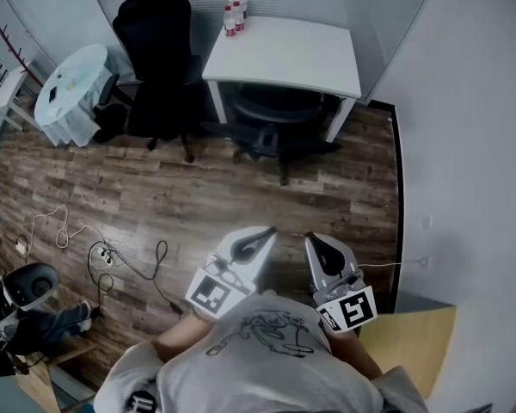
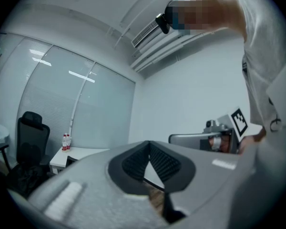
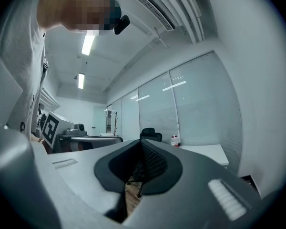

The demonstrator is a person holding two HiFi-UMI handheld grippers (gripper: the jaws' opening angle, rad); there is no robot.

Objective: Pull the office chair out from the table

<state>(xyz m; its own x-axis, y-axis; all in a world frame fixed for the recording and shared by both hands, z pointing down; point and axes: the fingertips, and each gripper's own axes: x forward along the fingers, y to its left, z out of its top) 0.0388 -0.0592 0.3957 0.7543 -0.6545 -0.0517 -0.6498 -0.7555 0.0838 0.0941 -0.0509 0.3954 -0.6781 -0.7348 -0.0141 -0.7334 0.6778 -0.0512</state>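
Note:
A black office chair is tucked under the white table at the far wall. My left gripper and right gripper hang side by side over the wood floor, well short of the chair and pointing level toward it. Both are shut with nothing between the jaws. In the left gripper view the shut left gripper fills the lower frame, with the table small at left. In the right gripper view the shut right gripper hides the tucked chair; the table shows at right.
A second black high-back chair stands left of the table. Bottles sit on the table's back left corner. A cloth-covered round table is at left. Cables and a power strip lie on the floor at left. A white wall runs along the right.

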